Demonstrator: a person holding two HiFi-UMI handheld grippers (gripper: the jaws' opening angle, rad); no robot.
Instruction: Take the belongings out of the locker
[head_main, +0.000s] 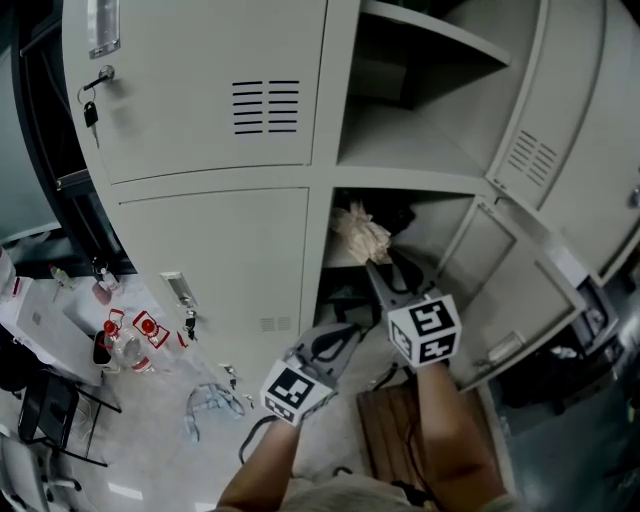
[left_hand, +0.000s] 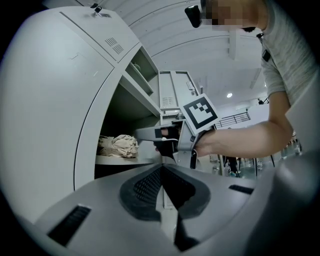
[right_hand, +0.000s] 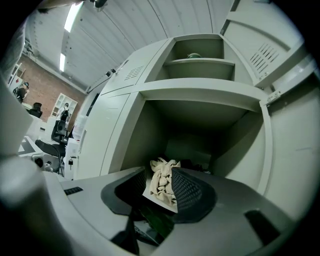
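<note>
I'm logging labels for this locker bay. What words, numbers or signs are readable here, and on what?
No text is readable anywhere.
Upper door tag: glared out, nothing legible.
Bottles: red labels too small to read.
Marker cubes: black-and-white square patterns, no letters.

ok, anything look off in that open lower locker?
Only the beige cloth: it lies crumpled in a heap at the front edge of the shelf, not folded. Nothing there looks spilled or damaged. The right tongs are open, just short of it.
</note>
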